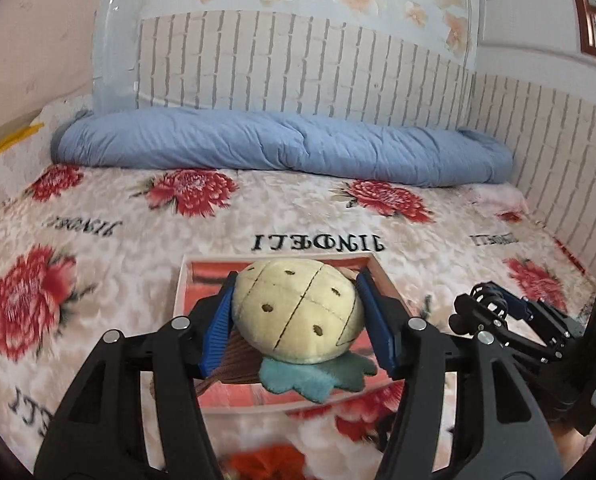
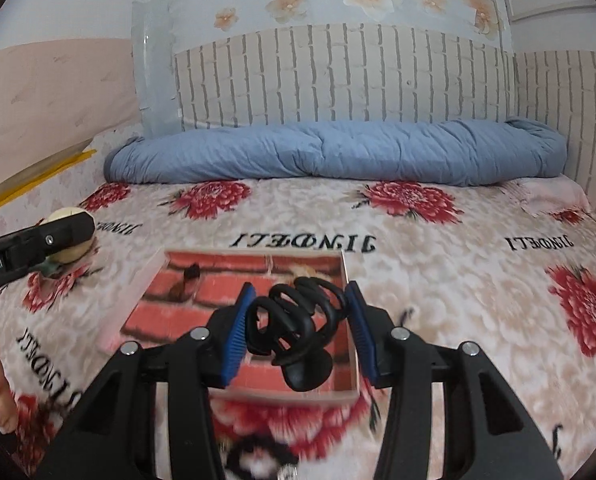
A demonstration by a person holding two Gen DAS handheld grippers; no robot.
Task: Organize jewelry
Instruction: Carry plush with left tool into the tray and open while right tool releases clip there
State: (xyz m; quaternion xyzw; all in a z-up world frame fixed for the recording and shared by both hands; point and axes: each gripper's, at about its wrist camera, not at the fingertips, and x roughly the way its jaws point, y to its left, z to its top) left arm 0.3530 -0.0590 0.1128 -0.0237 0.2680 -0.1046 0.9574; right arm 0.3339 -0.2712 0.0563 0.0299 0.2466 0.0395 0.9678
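Hair claw (image 2: 298,330) clamped in right gripper (image 2: 298,320); plush pineapple (image 1: 298,312) in left gripper (image 1: 296,316), above box (image 2: 348,280).

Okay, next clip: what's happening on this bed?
A person holds a hand-held gripper in each hand above a floral bedspread. The left hand-held gripper is clamped on a cream plush pineapple with a teal leaf base. The right hand-held gripper is clamped on a black claw clip. Both hang over a shallow box with a brick-pattern lining. Something small lies at the box's far end, too blurred to name.
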